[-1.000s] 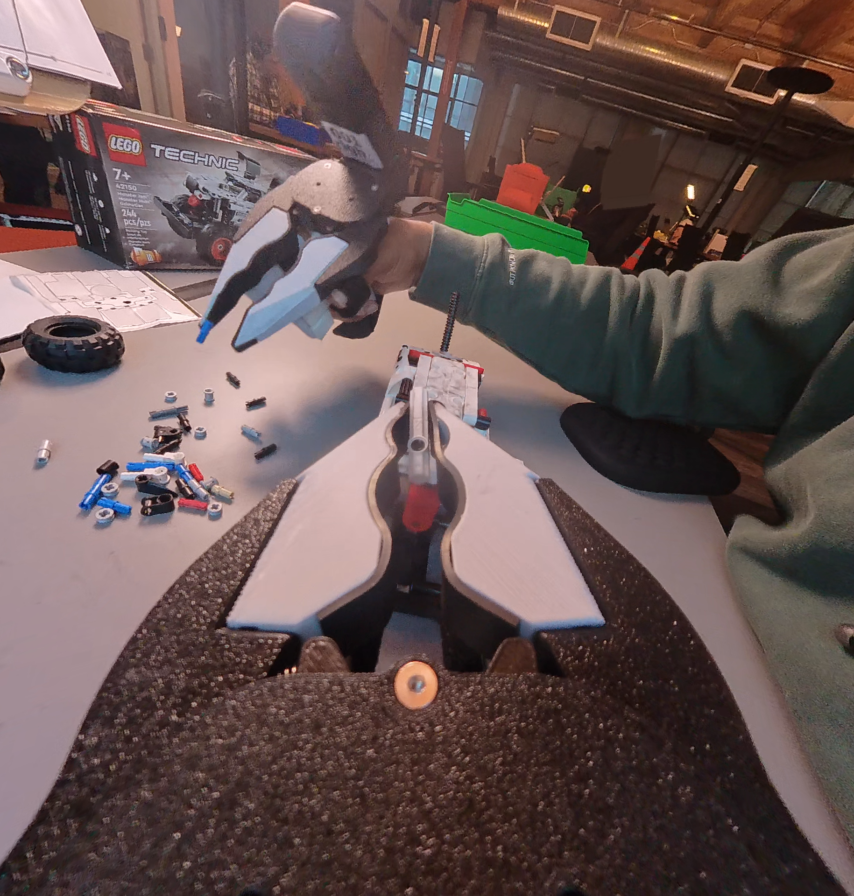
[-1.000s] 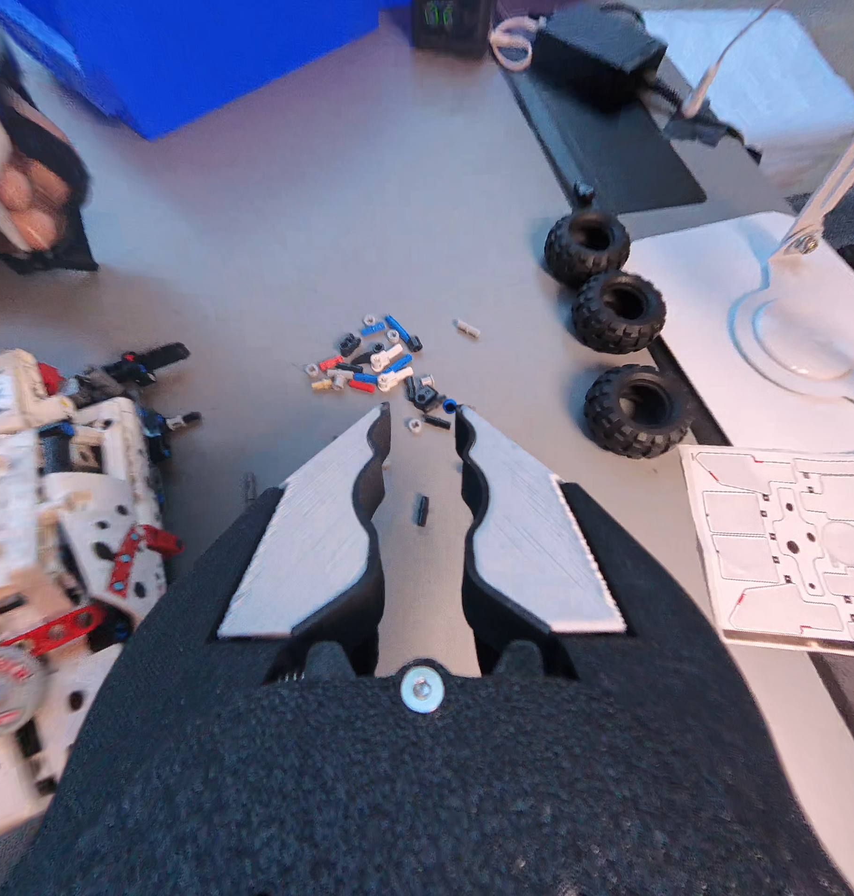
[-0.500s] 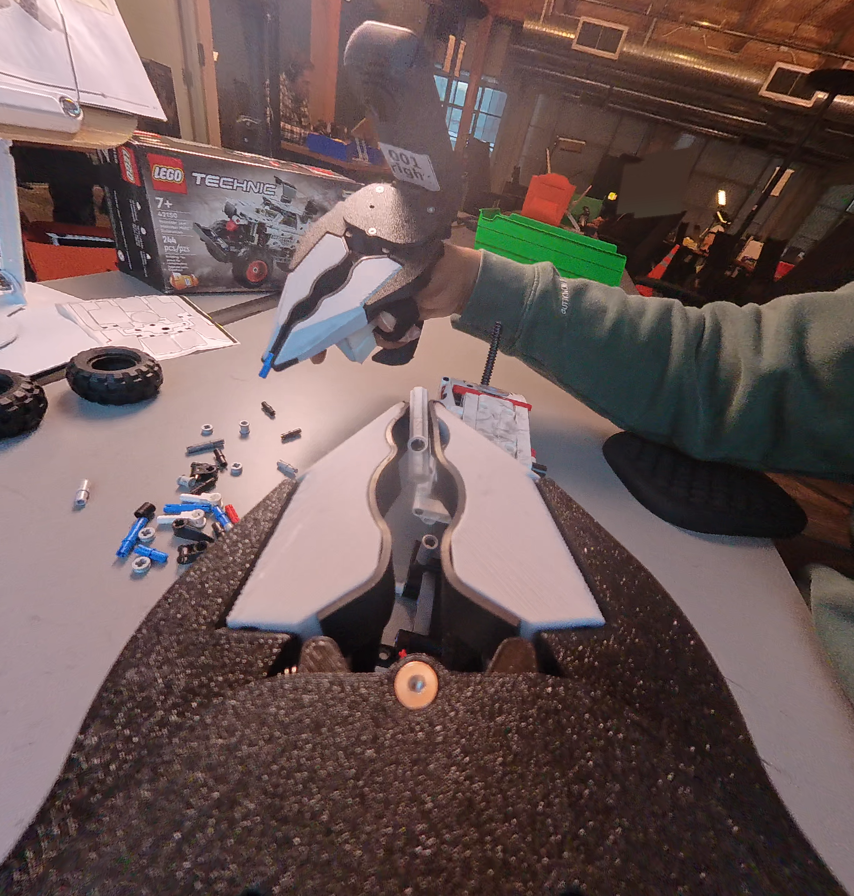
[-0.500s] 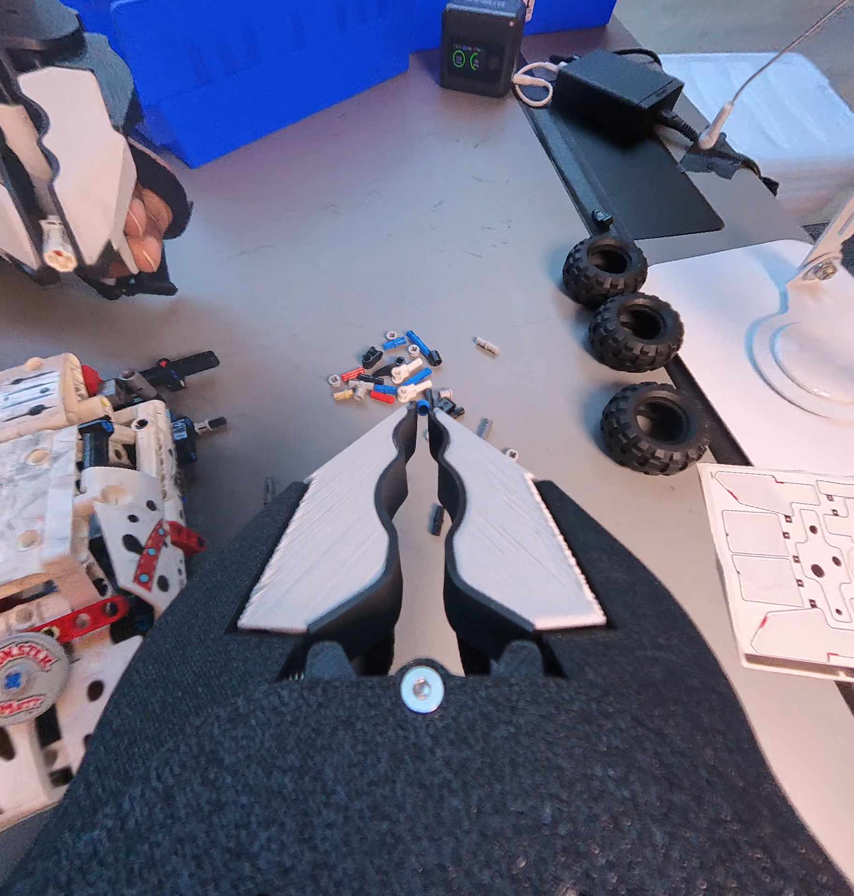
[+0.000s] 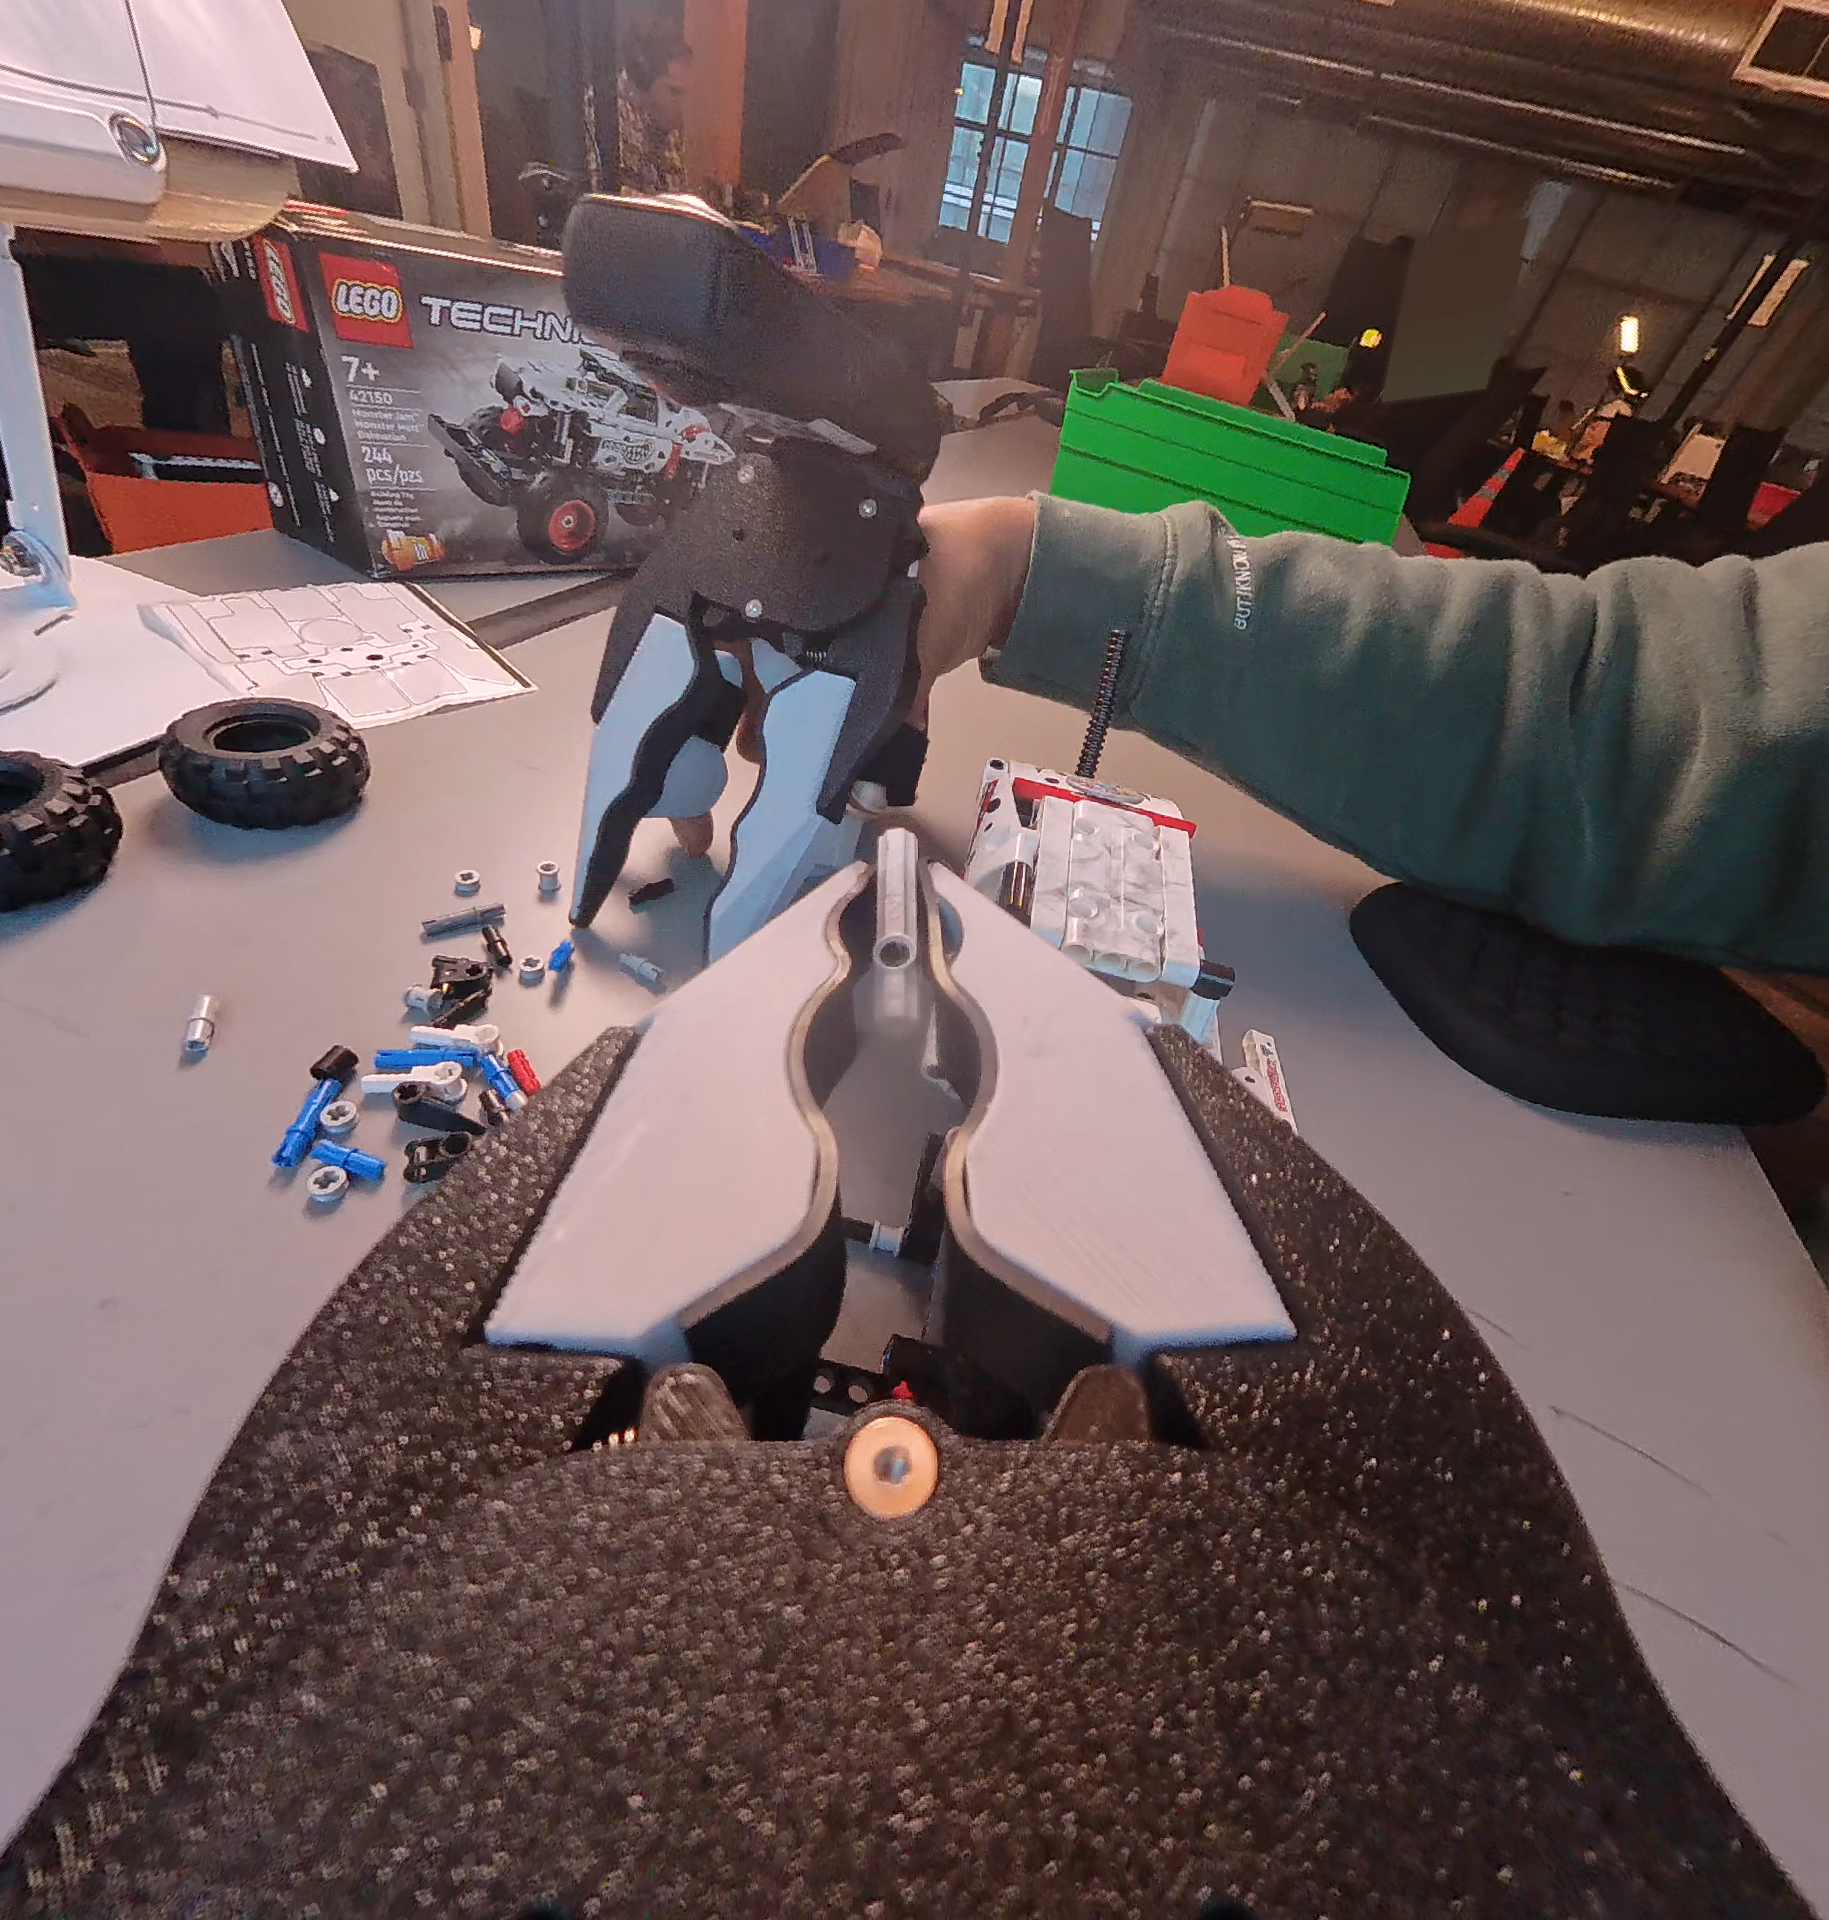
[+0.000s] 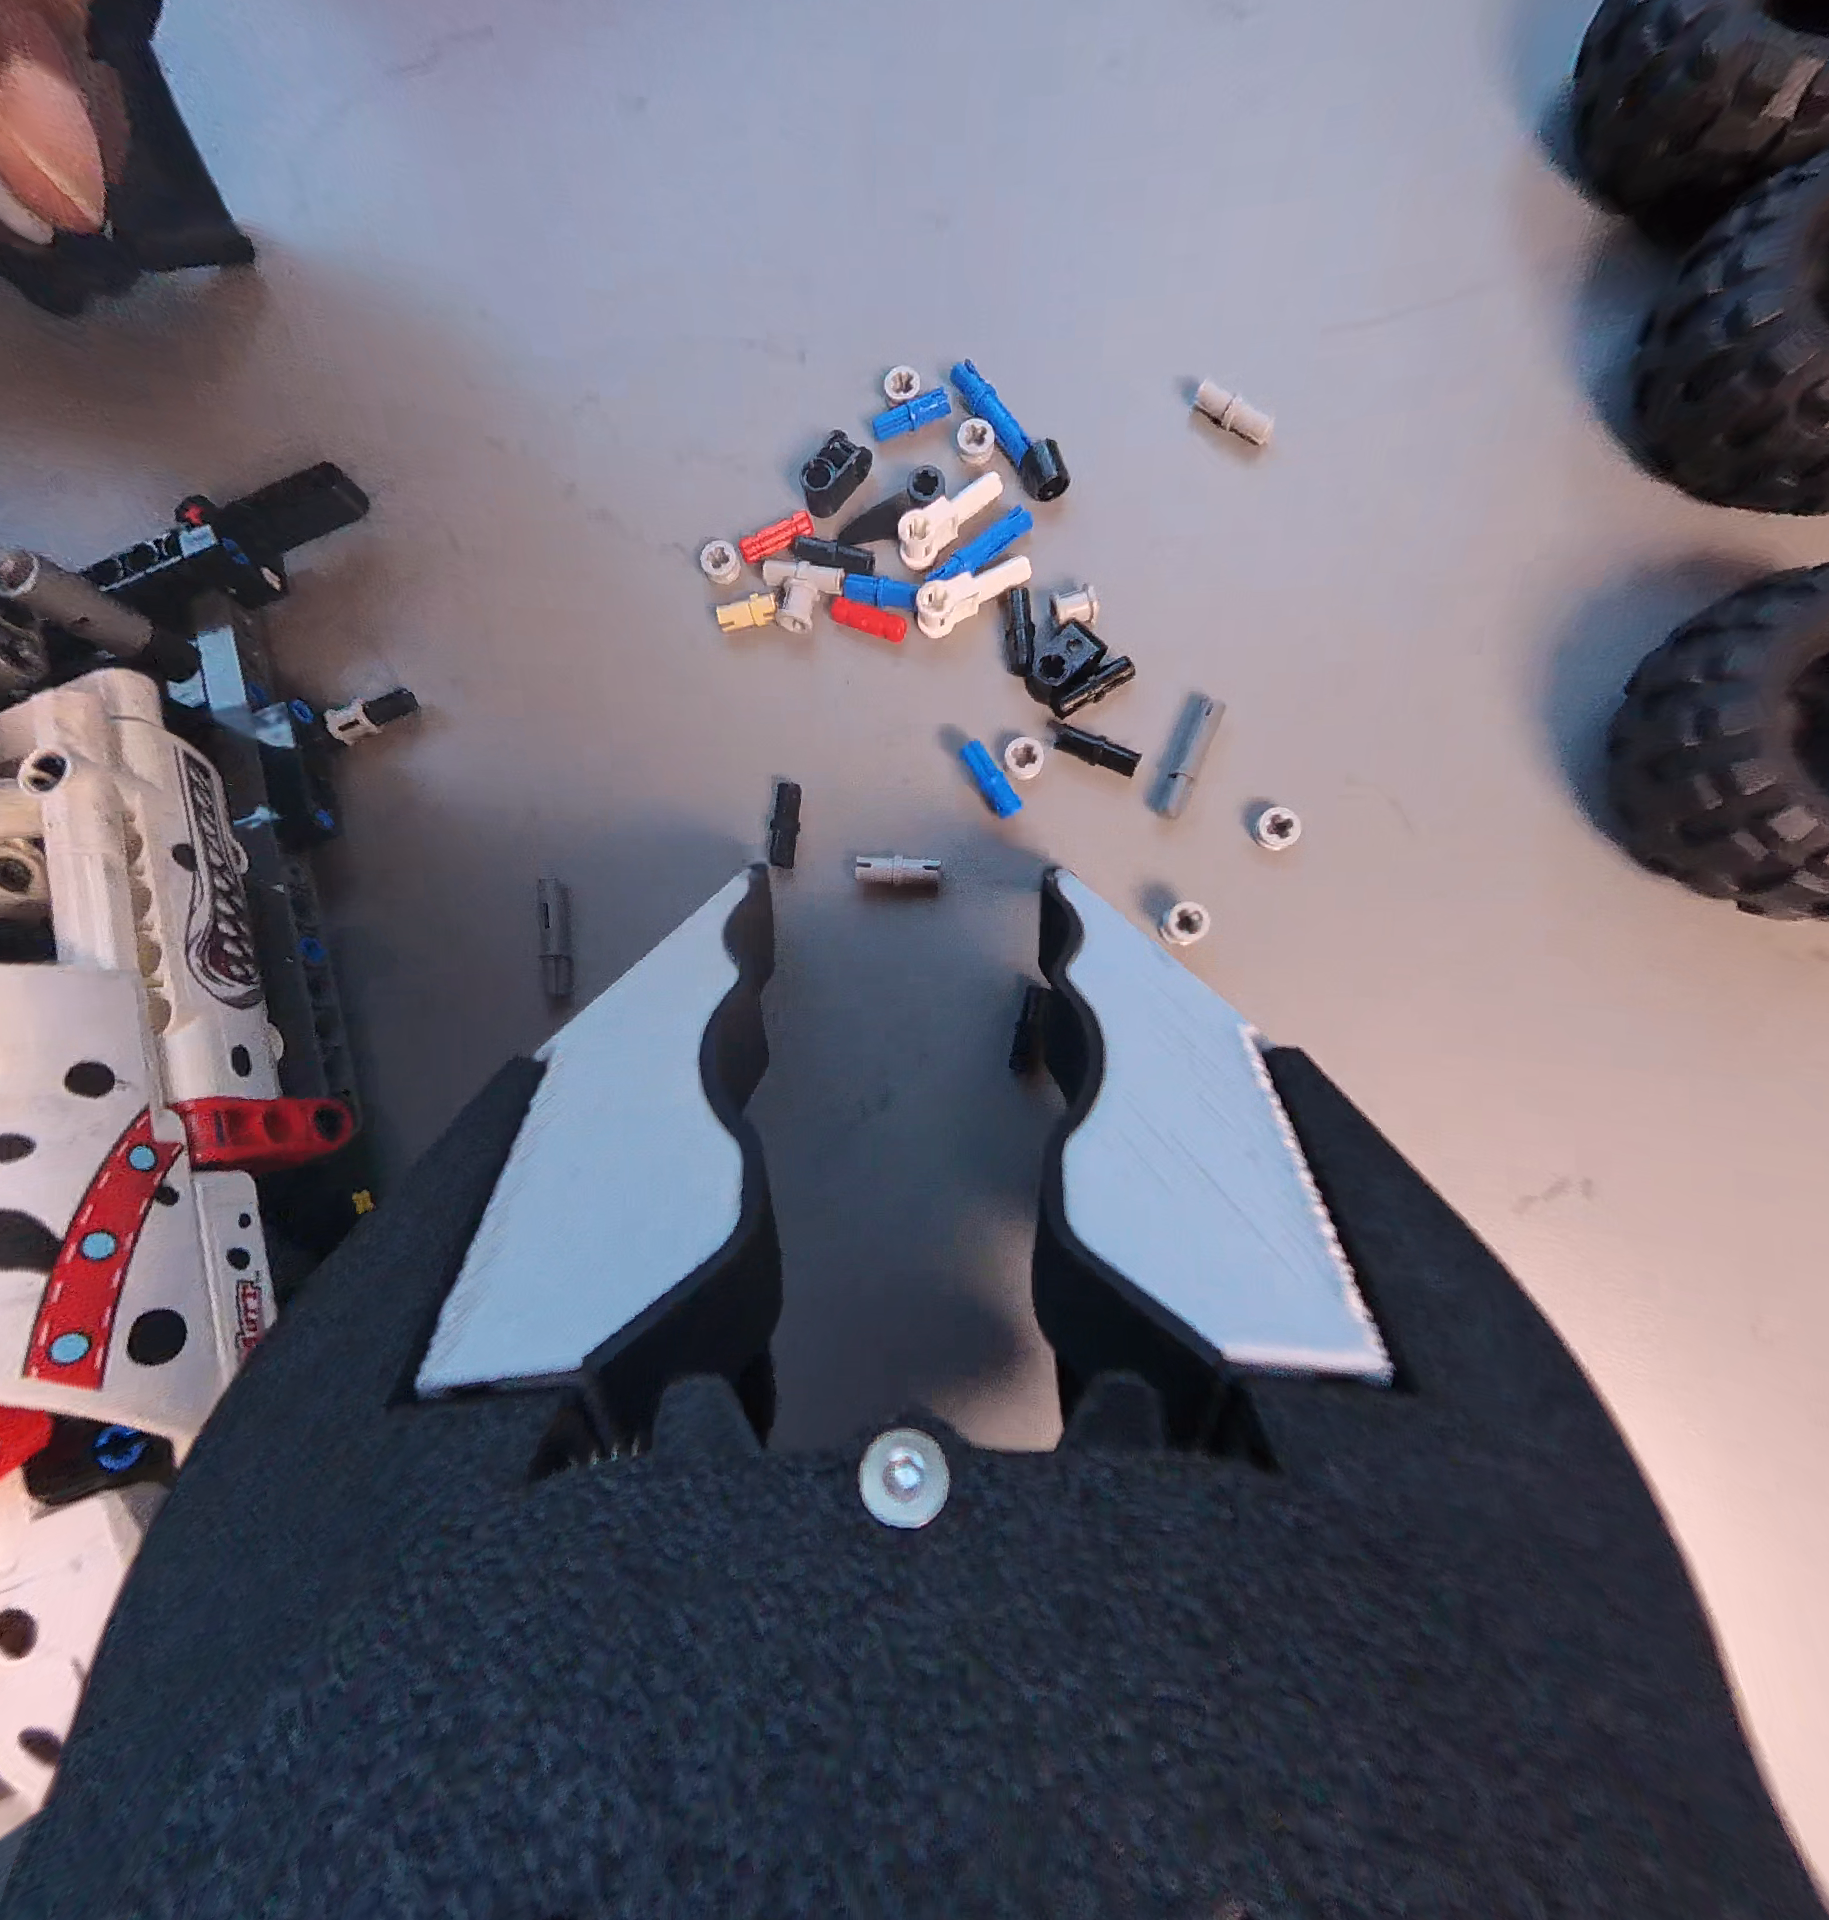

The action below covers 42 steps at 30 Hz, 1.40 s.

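Fingers (image 6: 619, 1143) of our right gripper (image 6: 905, 883) stand wide apart and hold nothing, with their tips low over the grey table (image 6: 1512, 1247). A light grey pin (image 6: 897, 871) lies between the tips. One black pin (image 6: 783, 824) sits just past the tip at 11 o'clock, and another (image 6: 1029, 1029) leans against the inner edge of the finger at 1 o'clock. We judge this a settling over loose parts. To do it well, we would centre the gap on a single pin, keep both tips level on the table, and take care not to sweep its neighbours along. A blue pin (image 6: 988, 777) lies near at 1 o'clock. The heap of small parts (image 6: 920, 540) is farther off at 12, the toy truck (image 6: 110, 1039) is at 9, and the tyres (image 6: 1741, 738) are at 3.

Our left gripper (image 5: 894, 883) is narrow, closed on a grey tube (image 5: 894, 925) that pokes out beyond its tips.

Half a second ago the right fingers were almost closed, raised above the table, with a blue bit at their tip. Now they are spread and down among the parts, and no blue bit is in them. Whether the blue pin lying nearby is that same bit, we cannot tell. The left gripper's hold on the grey tube looks unchanged over that half second.
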Motion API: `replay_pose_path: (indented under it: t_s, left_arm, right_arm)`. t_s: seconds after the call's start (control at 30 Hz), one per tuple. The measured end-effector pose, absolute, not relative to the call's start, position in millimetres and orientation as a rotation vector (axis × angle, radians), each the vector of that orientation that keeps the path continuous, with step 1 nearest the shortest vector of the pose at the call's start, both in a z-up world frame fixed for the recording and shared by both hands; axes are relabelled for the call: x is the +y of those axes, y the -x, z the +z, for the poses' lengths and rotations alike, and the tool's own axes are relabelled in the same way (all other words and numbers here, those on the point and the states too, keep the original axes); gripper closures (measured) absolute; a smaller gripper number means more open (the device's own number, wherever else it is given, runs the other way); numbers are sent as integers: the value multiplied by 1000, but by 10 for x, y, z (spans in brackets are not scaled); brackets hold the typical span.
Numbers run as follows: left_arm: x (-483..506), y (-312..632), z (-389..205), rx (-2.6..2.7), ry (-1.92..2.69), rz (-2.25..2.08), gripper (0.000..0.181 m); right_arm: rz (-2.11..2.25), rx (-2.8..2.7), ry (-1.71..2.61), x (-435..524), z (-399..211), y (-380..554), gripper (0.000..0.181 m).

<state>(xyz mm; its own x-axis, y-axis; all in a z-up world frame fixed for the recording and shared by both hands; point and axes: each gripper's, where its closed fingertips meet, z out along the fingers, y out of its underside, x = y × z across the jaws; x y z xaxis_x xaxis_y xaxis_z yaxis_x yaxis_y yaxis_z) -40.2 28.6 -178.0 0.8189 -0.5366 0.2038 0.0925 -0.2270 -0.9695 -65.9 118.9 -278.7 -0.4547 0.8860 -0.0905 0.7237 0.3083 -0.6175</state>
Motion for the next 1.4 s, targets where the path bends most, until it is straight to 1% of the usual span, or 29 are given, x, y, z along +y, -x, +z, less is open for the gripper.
replay_pose_path:
  t_s: [0.03, 0.1, 0.17, 0.23, 0.3, 0.4, 0.43, 0.5, 0.63, 0.77, 0.83, 0.87, 1.03, 1.1, 1.4]
  left_arm:
    - [283, 395, -1785, 352, 1711, -601, 174]
    - [277, 387, -1789, 358, 1712, -599, 174]
    - [272, 391, -1787, 356, 1711, -602, 174]
    - [270, 403, -1782, 350, 1708, -607, 174]
    - [277, 420, -1774, 347, 1705, -608, 174]
    - [289, 431, -1724, 393, 1685, -615, 174]
    - [278, 408, -1679, 425, 1665, -643, 174]
    - [222, 306, -1534, 511, 1605, -757, 174]
    - [163, 159, -1208, 656, 1499, -941, 174]
    - [197, 116, -1007, 726, 1503, -1101, 174]
    - [154, 91, -967, 771, 1514, -1192, 174]
    - [162, 105, -947, 766, 1517, -1214, 174]
    - [75, 90, -879, 753, 1487, -1378, 175]
    - [3, 60, -900, 777, 1493, -1424, 175]
    - [4, 166, -898, 618, 1510, -1646, 175]
  right_arm:
    - [867, -2323, 1483, 1185, -2777, 662, 127]
    - [837, -2344, 1469, 1189, -2775, 677, 125]
    - [852, -2333, 1455, 1180, -2735, 702, 125]
    - [898, -2266, 1415, 1191, -2602, 756, 129]
    - [1021, -2097, 1336, 1209, -2260, 859, 137]
    - [1355, -1795, 1142, 1051, -1398, 818, 148]
    - [1423, -1769, 1076, 954, -1188, 725, 150]
    - [1430, -1835, 968, 748, -1009, 520, 152]
    - [1294, -1992, 793, 399, -982, 265, 160]
    - [1185, -1978, 695, 257, -897, 252, 159]
    - [1148, -1968, 653, 215, -852, 239, 160]
    - [1115, -1965, 638, 212, -843, 238, 163]
    - [989, -2025, 568, 84, -929, 241, 162]
    - [952, -2020, 534, 33, -933, 271, 165]
    - [807, -1972, 444, 15, -941, 362, 169]
